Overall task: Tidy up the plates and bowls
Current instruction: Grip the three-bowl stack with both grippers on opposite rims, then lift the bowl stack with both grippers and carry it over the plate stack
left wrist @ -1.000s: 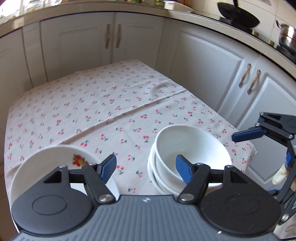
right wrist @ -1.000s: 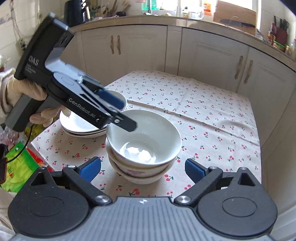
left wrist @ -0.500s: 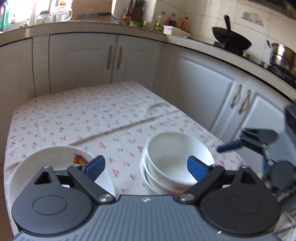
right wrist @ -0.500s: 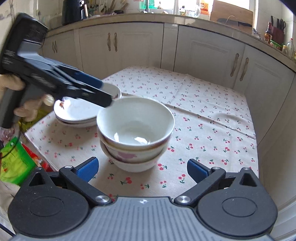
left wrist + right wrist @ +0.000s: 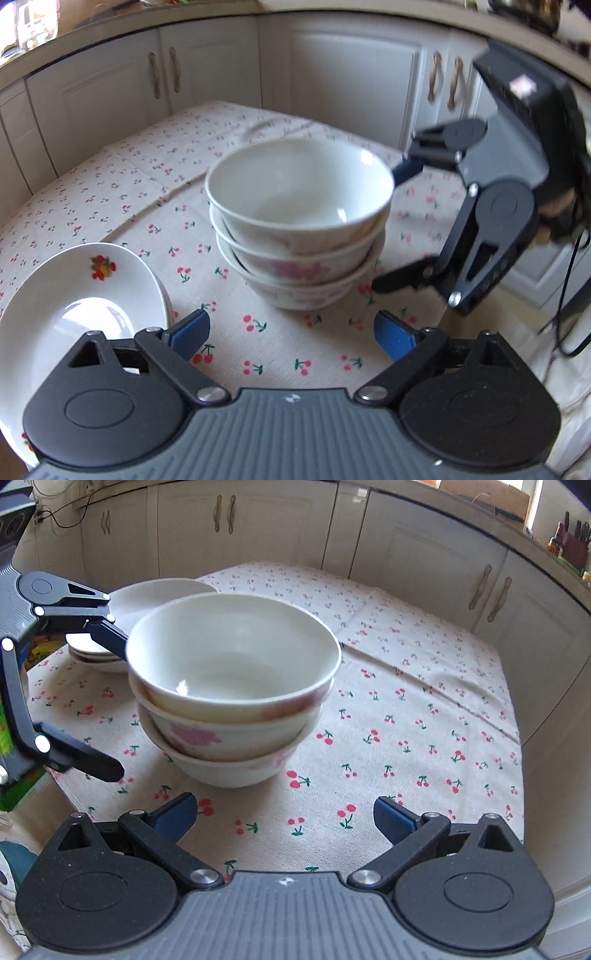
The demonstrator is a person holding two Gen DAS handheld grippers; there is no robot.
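Note:
A stack of three white bowls [image 5: 299, 221] with pink flower prints stands on the cherry-print tablecloth [image 5: 129, 192]; it also shows in the right wrist view [image 5: 232, 686]. A stack of white plates [image 5: 81, 295] with a fruit print lies to its left, seen behind the bowls in the right wrist view [image 5: 147, 598]. My left gripper [image 5: 291, 334] is open and empty, just in front of the bowls. My right gripper [image 5: 282, 816] is open and empty, in front of the bowls from the other side. Each gripper shows in the other's view.
White kitchen cabinets [image 5: 424, 554] with bronze handles surround the table on two sides. The table edge [image 5: 62, 786] runs close by the bowls at the left of the right wrist view. A green package [image 5: 11, 746] lies below it.
Both grippers have dropped lower and closer to the bowl stack. The left gripper has opened wider and swung right, from beside the plates to facing the bowls.

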